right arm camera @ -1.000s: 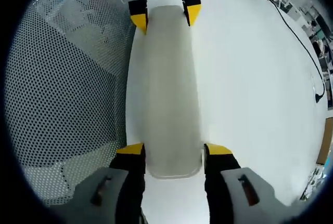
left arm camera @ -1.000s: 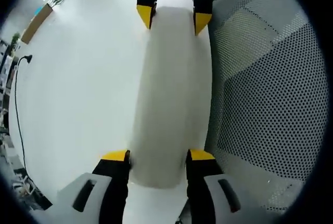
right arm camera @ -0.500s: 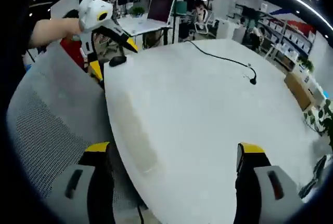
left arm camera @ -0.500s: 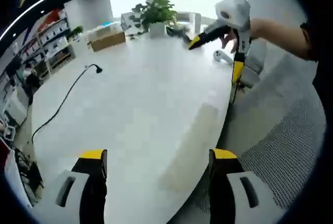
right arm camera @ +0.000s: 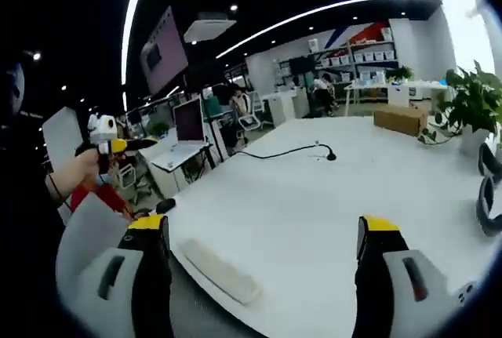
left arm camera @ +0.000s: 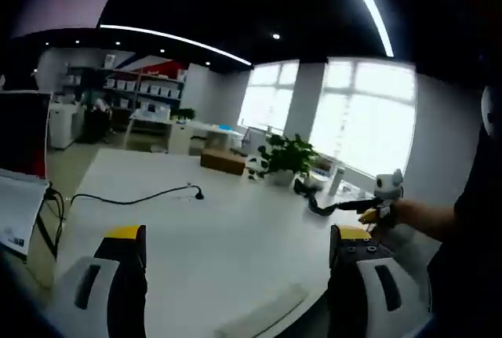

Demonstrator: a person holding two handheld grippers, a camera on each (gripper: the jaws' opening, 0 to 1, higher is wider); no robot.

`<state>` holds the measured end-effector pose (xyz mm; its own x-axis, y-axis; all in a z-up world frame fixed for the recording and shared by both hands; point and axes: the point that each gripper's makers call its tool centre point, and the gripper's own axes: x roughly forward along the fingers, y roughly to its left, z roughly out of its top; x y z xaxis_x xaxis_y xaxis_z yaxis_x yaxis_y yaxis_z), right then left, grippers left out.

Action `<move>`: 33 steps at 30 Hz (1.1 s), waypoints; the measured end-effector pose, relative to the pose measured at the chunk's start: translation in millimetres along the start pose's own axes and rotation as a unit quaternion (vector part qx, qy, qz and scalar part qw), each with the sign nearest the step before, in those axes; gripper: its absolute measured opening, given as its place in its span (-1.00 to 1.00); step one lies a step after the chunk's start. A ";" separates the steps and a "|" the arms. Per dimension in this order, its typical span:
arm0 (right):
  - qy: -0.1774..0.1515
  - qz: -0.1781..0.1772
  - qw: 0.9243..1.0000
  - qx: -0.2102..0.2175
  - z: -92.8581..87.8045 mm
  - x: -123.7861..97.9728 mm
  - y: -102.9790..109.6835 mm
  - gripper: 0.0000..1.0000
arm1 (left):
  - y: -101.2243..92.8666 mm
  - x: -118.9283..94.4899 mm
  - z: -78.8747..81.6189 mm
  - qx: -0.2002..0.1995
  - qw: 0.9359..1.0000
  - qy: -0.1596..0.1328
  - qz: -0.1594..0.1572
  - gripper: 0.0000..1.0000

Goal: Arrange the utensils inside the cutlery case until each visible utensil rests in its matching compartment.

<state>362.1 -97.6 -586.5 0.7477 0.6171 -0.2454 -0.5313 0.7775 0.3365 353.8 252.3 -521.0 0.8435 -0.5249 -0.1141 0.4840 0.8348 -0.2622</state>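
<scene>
A long white cutlery case lies flat near the front edge of the white table; it is also low in the right gripper view. My left gripper is raised above the table with its jaws wide open and nothing between them. My right gripper is likewise open and empty, above and beyond the case. Each gripper also appears small in the other's view, held in a hand: the right gripper and the left gripper.
A black cable runs across the table. A potted plant, a cardboard box and dark curved objects stand at the far side. A grey mesh chair back is near the table edge, beside a black mouse.
One second ago both grippers straddled the two ends of the case. Since then, both have opened wider, lifted away and tilted up toward the room. The case stays on the table.
</scene>
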 end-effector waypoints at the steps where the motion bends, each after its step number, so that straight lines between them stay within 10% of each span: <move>1: -0.011 -0.002 1.000 0.018 -1.2 -1.9 0.9 0.98 | 2.4 -6.2 1.9 -0.017 1.000 -0.020 0.007 0.99; 18: -0.014 -0.050 0.990 0.128 -52.4 -10.8 -11.6 0.92 | 14.0 -32.8 -61.0 -0.097 0.994 0.002 0.049 0.99; 33: -0.011 -0.024 0.990 0.139 -53.5 -3.3 -4.9 0.75 | 20.2 -26.9 -65.2 -0.102 0.994 0.015 0.045 0.99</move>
<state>340.9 -97.0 -636.0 0.7793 0.5753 -0.2486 -0.3673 0.7406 0.5627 325.7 272.4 -585.7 0.8721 -0.4576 -0.1736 0.3478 0.8290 -0.4380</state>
